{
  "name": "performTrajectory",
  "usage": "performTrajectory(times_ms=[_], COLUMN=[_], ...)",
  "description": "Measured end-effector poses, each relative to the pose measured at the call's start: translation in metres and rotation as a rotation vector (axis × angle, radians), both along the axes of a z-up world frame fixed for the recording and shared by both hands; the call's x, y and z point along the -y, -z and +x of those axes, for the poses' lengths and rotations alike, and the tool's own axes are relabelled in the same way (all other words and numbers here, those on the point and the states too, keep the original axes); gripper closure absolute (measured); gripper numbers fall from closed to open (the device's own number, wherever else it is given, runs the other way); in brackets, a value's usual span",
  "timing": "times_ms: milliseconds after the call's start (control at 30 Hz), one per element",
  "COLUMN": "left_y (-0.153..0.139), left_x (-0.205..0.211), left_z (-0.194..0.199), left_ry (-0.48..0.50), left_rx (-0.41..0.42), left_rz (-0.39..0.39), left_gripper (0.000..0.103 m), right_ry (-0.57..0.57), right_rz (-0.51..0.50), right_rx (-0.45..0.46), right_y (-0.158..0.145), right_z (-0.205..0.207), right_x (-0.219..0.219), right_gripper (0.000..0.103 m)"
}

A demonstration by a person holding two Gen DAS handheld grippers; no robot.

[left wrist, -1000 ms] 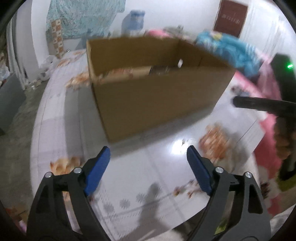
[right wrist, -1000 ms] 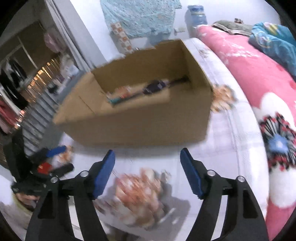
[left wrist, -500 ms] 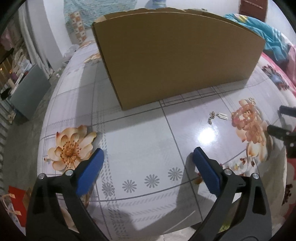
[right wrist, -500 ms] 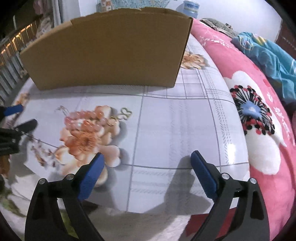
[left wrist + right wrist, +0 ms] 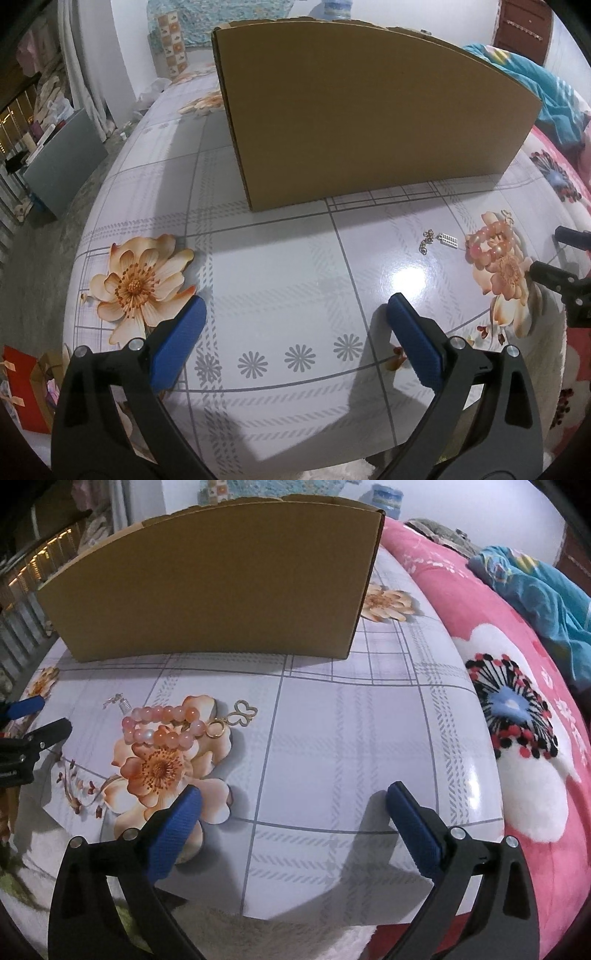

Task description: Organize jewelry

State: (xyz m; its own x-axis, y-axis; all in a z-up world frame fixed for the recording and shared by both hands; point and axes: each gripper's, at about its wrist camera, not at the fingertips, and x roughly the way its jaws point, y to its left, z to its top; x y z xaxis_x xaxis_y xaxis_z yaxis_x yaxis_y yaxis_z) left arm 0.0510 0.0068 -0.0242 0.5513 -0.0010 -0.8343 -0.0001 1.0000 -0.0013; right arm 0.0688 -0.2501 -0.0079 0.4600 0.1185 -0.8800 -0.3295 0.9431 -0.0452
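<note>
Your right gripper, jaws apart and empty, is nearer the bead bracelet, which lies ahead-left on the counter, long axis crosswise; left gripper likewise apart.

Pink bead bracelet before cardboard box

We see white walls, a pink floral blanket with blue bedding on it, and a brown door.
</note>
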Motion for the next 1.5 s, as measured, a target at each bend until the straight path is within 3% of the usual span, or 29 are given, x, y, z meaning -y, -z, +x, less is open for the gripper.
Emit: performTrajectory(times_ms=[633, 733, 900, 1000, 1133, 1200, 1233, 1300, 1333, 1500], left_y=[0.001, 0.002, 0.003, 0.002, -0.009, -0.015, -0.018, -0.02, -0.02, -0.015], left_x=[-0.001, -0.003, -0.006, -0.006, 0.0, 0.009, 0.014, 0.023, 0.026, 0.05], left_z=[0.001, 0.001, 0.0, 0.003, 0.001, 0.001, 0.002, 0.006, 0.008, 0.022], left_ry=[-0.014, -0.002, 0.059, 0.077, 0.148, 0.204, 0.235, 0.284, 0.304, 0.406], left_rx=[-0.003, 0.006, 0.042, 0.041, 0.11, 0.149, 0.162, 0.162, 0.157, 0.127], left_rz=[0.001, -0.005, -0.009, -0.013, -0.071, -0.067, -0.065, -0.078, -0.085, -0.044], left_gripper=[0.008, 0.008, 0.008, 0.008, 0.008, 0.017, 0.029, 0.038, 0.048, 0.063], right_ry=[-0.031, -0.037, -0.073, -0.096, -0.112, -0.112, -0.112, -0.11, -0.111, -0.114], right_rz=[-0.007, -0.045, 0.069, 0.139, 0.212, 0.241, 0.256, 0.281, 0.29, 0.334], right_rx=[-0.017, 0.038, 0.1, 0.111, 0.122, 0.123, 0.121, 0.121, 0.119, 0.111], right_y=[0.0, -0.007, -0.022, -0.024, -0.022, -0.021, -0.021, -0.02, -0.019, -0.015], right_z=[0.002, -0.002, -0.014, -0.021, -0.03, -0.031, -0.03, -0.028, -0.027, -0.021], right_x=[0.001, -0.009, -0.021, -0.027, -0.031, -0.035, -0.035, -0.034, -0.034, -0.029], right_gripper=[0.006, 0.006, 0.006, 0.013, 0.026, 0.031, 0.034, 0.037, 0.039, 0.042])
